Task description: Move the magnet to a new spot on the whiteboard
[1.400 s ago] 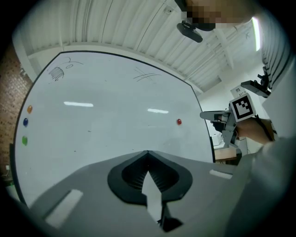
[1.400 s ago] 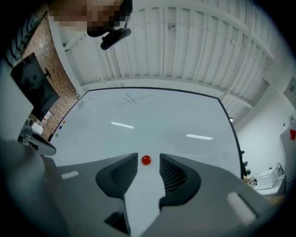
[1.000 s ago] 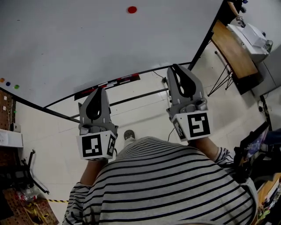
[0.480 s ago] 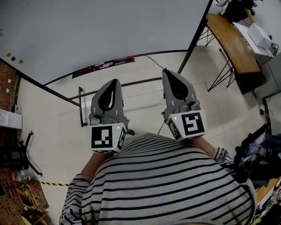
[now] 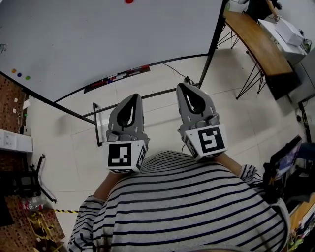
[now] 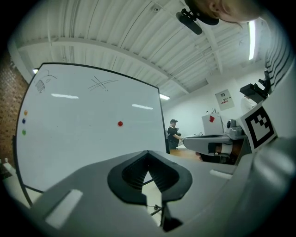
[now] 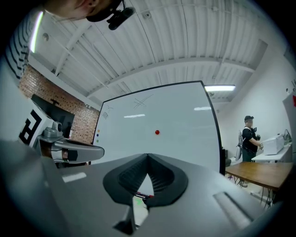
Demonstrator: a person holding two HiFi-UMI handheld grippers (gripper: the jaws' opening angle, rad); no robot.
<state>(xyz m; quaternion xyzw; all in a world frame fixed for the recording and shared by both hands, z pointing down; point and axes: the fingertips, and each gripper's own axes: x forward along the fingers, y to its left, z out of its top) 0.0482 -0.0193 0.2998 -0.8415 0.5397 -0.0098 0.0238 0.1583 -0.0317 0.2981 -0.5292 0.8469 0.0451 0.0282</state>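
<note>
A small red magnet point(image 5: 129, 1) sticks on the big whiteboard point(image 5: 98, 39), high up and far ahead of both grippers. It shows in the left gripper view point(image 6: 120, 123) and the right gripper view point(image 7: 157, 132) as a red dot near the board's middle. My left gripper point(image 5: 134, 96) and right gripper point(image 5: 185, 86) are held side by side close to the striped shirt, pointing at the board. Both are shut with nothing between the jaws, and their tips point(image 6: 148, 152) point(image 7: 148, 155) meet.
Three small coloured magnets point(image 5: 19, 75) dot the board's left edge. A marker tray point(image 5: 118, 78) runs along its bottom, and stand bars point(image 5: 147, 96) cross the floor below. A wooden table point(image 5: 256, 44) stands at the right. A person point(image 7: 249, 134) stands beyond the board's right edge.
Both grippers have drawn back toward the torso and closer together. The head view has shifted, so the board's lower edge sits farther from the gripper tips.
</note>
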